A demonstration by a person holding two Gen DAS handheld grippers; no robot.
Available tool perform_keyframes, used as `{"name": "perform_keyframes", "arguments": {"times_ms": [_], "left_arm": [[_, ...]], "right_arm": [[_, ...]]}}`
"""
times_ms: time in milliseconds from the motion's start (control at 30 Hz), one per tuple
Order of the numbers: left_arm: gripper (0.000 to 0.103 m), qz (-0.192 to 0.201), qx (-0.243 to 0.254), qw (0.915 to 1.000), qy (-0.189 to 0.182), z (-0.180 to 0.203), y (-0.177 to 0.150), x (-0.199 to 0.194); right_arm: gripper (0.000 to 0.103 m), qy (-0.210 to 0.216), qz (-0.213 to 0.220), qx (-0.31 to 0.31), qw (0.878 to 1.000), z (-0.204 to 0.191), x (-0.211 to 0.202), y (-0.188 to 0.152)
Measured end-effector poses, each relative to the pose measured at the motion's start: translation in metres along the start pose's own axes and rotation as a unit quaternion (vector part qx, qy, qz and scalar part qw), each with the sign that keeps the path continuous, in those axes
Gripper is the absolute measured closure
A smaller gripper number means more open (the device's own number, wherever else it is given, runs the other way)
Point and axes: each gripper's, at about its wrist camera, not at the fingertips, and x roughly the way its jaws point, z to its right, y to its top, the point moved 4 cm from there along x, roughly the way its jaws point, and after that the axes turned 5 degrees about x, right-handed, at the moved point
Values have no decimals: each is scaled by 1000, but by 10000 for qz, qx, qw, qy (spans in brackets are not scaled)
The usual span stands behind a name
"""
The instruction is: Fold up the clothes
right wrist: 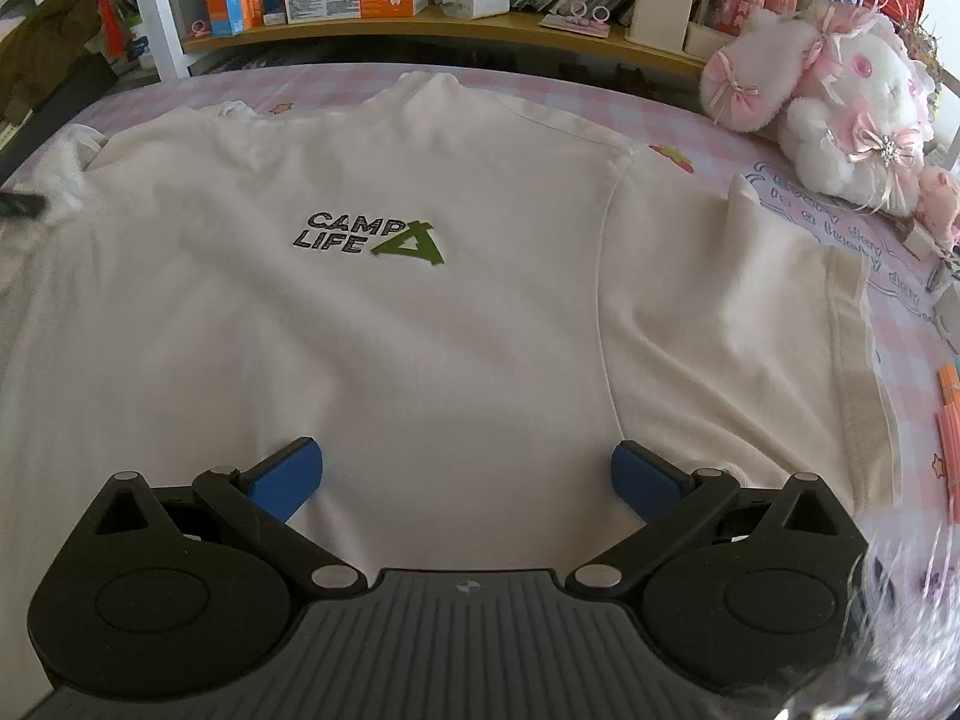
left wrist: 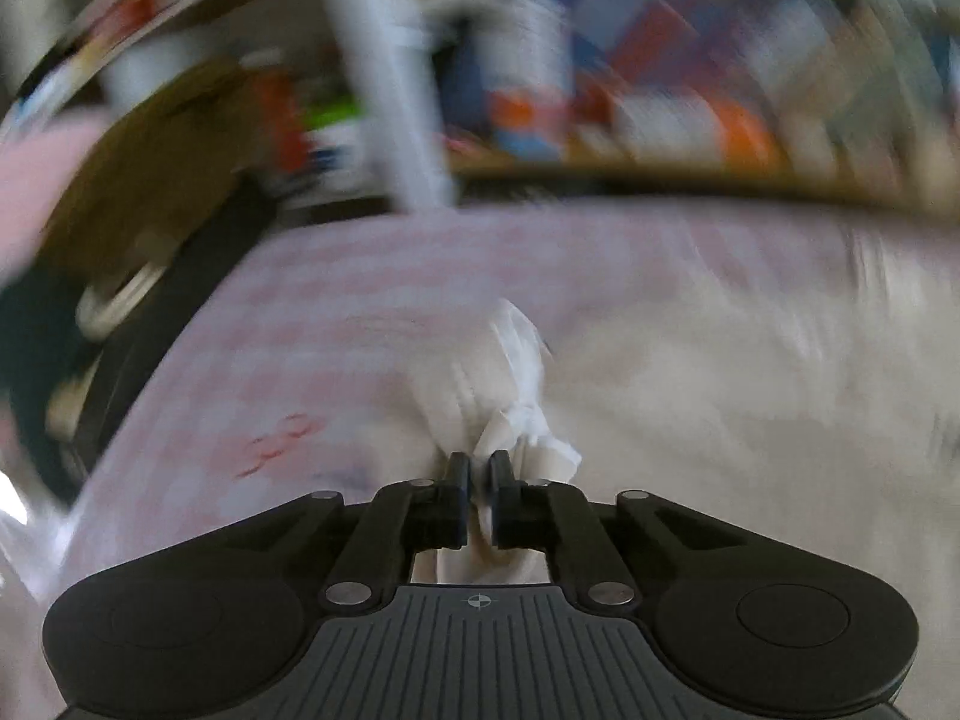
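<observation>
White cotton t-shirt [right wrist: 372, 312] lies spread flat on a bed w/ pink checked sheet [right wrist: 672, 120], neck end at far side, "CAMP LIFE" logo [right wrist: 369, 237] w/ green tent shape facing up near mid-chest. Right sleeve lies out flat to the right. Right claw [right wrist: 467, 480] hangs just over the shirt's lower part, blue pads [right wrist: 285, 483] spread wide, nothing between them, no grip on cloth. Left claw [left wrist: 478, 492] pressed together, pinching a bunched fold of the white shirt fabric [left wrist: 504, 396]; cloth puckers up ahead of the tips. Left view is heavily blurred, bkgd unreadable. Plush toy [right wrist: 840, 96], white & pink, sits at bed's far right corner, apart from shirt. Bookshelf [right wrist: 456, 24] w/ books & boxes runs behind the bed.
</observation>
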Motion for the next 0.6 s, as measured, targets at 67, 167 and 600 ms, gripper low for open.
{"name": "perform_keyframes", "arguments": {"times_ms": [67,167,600], "left_arm": [[98,347,-1173,9924,-107,-53,-2,-24],[98,208,-2200,9752,87,-116,-26,-31],[85,-515,-726,9892,1163,-152,-39,-24]], "right_arm": [[0,-1,-4,9,10000,0,0,0],[0,-3,8,27,10000,0,1,0],[0,-27,-23,70,10000,0,2,3]]}}
